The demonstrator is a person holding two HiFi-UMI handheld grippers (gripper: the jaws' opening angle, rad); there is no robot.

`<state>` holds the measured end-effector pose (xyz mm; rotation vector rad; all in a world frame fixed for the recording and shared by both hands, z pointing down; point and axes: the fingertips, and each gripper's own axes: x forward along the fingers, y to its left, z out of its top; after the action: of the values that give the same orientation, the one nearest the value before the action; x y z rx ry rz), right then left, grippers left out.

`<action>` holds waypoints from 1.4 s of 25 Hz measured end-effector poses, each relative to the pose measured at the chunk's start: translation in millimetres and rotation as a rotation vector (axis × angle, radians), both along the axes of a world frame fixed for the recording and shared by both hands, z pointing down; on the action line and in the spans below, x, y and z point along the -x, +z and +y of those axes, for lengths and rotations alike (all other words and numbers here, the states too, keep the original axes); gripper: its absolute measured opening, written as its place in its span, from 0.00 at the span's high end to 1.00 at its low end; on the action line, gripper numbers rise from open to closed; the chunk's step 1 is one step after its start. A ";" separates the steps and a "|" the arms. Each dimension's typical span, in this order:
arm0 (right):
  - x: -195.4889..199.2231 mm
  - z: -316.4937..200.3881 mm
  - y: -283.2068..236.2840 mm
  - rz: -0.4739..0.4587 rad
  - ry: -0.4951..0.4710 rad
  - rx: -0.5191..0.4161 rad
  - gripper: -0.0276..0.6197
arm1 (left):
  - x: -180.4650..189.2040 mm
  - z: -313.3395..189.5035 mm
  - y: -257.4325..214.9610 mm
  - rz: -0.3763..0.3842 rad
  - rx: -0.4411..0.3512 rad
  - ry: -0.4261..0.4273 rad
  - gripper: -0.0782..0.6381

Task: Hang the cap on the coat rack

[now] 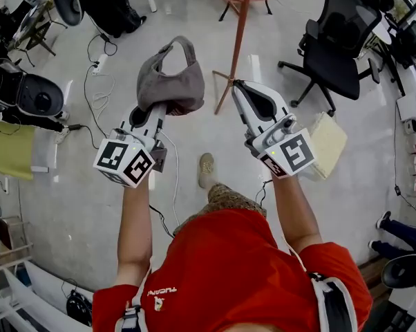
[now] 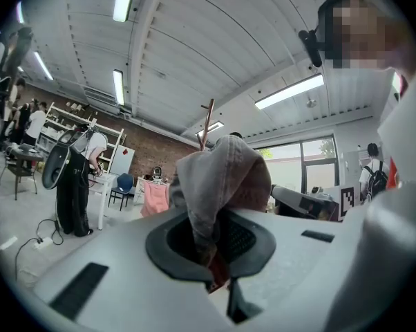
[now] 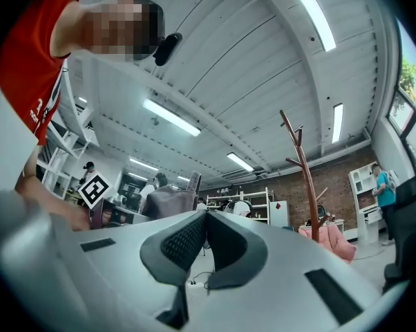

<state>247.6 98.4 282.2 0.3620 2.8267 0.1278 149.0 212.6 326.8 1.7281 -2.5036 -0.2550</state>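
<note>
Carrying step, I judge: left gripper (image 1: 155, 111) grasps the cap (image 1: 172, 81) at frame centre; right gripper (image 1: 238, 86) is clenched and empty. Next it likely needs lifting onto the rack (image 1: 240, 33), top centre.

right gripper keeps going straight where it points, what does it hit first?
Probably nothing near: right gripper aims between the cap, to its left, and the coat rack, to its right. Depth unclear.

Head view: from above, facing steeply down. Gripper views: close behind own jaws, tilted upward. All three share coat rack (image 1: 239, 33) (image 2: 206, 120) (image 3: 303, 171), 12 o'clock in head view, and cap (image 1: 170, 81) (image 2: 222, 171) (image 3: 168, 203).
</note>
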 end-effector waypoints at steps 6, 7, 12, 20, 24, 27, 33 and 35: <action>102.6 -55.5 -3.0 -0.005 0.082 -0.015 0.92 | 111.8 -61.7 3.7 -0.035 0.044 0.082 0.86; 116.5 -65.5 -4.3 -0.003 0.103 -0.024 0.92 | 128.4 -73.3 4.7 -0.034 0.047 0.096 0.86; 163.4 -109.7 -14.7 0.001 0.181 -0.041 0.92 | 196.9 -126.8 12.7 -0.040 0.071 0.158 0.86; 198.4 -146.3 -2.4 0.070 0.304 -0.092 0.92 | 285.7 -200.6 60.1 -0.011 0.146 0.297 0.86; 219.7 -165.3 5.9 0.094 0.387 -0.095 0.92 | 326.4 -238.4 92.7 0.014 0.183 0.376 0.86; 238.2 -181.5 8.4 0.115 0.484 -0.082 0.92 | 351.1 -272.3 119.2 0.026 0.218 0.468 0.86; 269.3 -202.6 6.3 0.151 0.679 -0.063 0.92 | 383.3 -345.3 164.7 0.022 0.301 0.673 0.86; 280.9 -209.8 7.3 0.159 0.725 -0.056 0.92 | 394.8 -364.8 176.9 0.027 0.320 0.711 0.86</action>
<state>-33.3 -111.5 289.5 -0.6835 2.9678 0.3353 -245.8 -152.3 503.7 2.2712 -1.6323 0.1659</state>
